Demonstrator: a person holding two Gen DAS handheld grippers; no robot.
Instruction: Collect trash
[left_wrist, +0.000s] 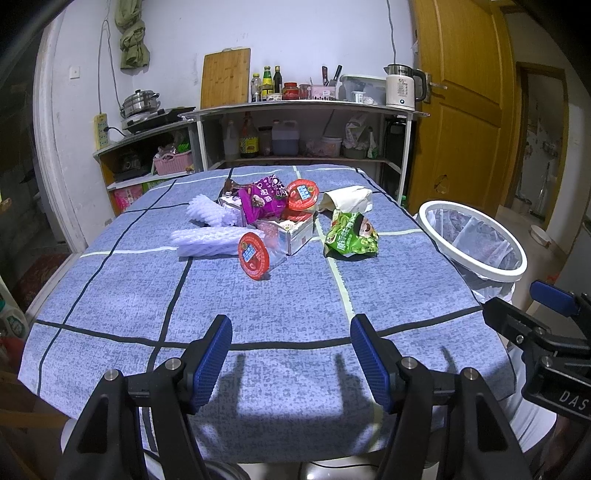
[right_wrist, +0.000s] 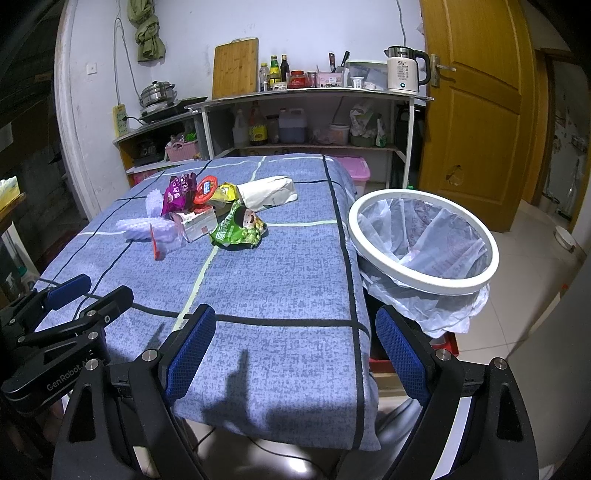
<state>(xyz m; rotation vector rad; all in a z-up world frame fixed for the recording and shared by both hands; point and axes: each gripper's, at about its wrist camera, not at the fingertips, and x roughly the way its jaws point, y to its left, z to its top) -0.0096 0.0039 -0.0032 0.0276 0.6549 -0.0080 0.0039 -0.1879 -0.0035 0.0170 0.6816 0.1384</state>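
The trash pile (left_wrist: 273, 218) sits past the middle of the table (left_wrist: 258, 302), toward its far side, and serves as the landmark here. In it are two red lids (left_wrist: 254, 254), a purple wrapper (left_wrist: 264, 199), white foam netting (left_wrist: 207, 240), a small carton (left_wrist: 295, 232) and a cream paper bag (left_wrist: 347, 197). A green packet (left_wrist: 351, 234) lies just right of the pile, touching nothing but the cloth.

Nearer than the pile, the blue checked cloth is bare all the way to the near edge, with only the grippers' shadows on it. Left of the pile the cloth is also bare out to the left edge.

The bin (right_wrist: 421, 240), white-rimmed and lined with a clear bag, stands right of the pile, off the table, its rim just beside the right edge and tilted toward the table.

The left gripper (left_wrist: 291, 354) hovers over the near edge, well short of the pile, jaws wide apart with nothing between them. The right gripper (right_wrist: 295, 354) hangs at the near right corner, jaws likewise spread and empty, one finger over the cloth and the other past the right edge, below the bin. The two grippers are side by side, apart.
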